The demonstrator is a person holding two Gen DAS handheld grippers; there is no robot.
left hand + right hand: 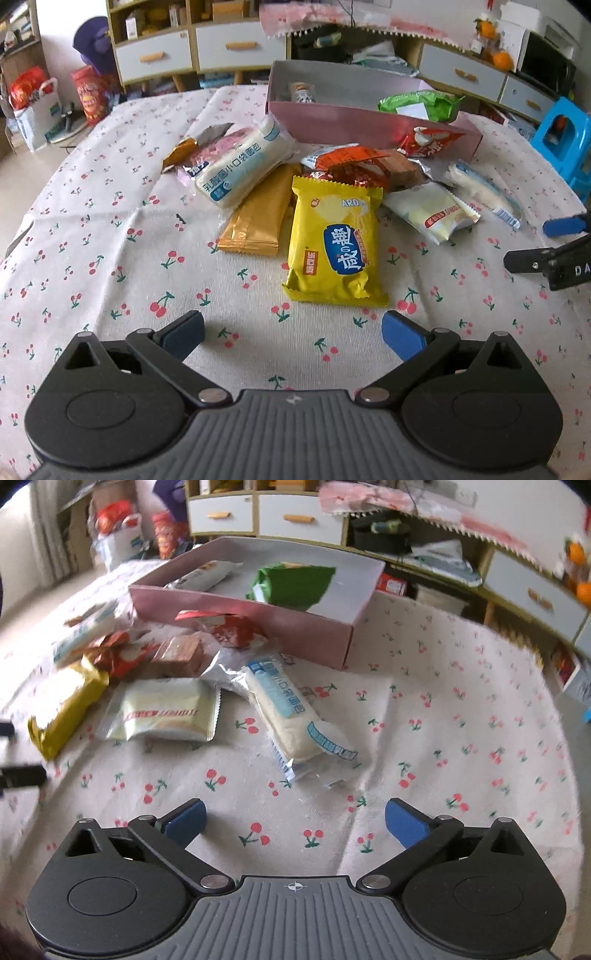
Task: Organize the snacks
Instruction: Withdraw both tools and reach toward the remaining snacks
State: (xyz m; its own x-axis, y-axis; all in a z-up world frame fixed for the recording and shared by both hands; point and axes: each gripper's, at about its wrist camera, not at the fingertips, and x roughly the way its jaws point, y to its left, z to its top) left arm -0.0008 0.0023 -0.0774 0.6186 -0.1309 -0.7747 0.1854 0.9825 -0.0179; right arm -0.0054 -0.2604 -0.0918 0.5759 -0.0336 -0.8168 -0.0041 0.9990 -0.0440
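A pile of snack packets lies on the cherry-print tablecloth in front of a pink box (369, 123) (258, 627). Nearest my left gripper (293, 334) is a yellow biscuit pack (334, 240), with a gold bar (258, 214) and a white bread roll (240, 173) to its left. My left gripper is open and empty, a little short of the yellow pack. My right gripper (295, 819) is open and empty, just short of a white bread roll (291, 712); a pale square packet (162, 712) lies left of it. A green bag (291, 585) lies inside the box.
Red and brown wrappers (365, 166) are heaped against the box's front wall. A blue stool (565, 140) stands beyond the table's right edge. Cabinets with drawers (192, 48) line the back wall. Bare tablecloth (461, 720) extends to the right of the pile.
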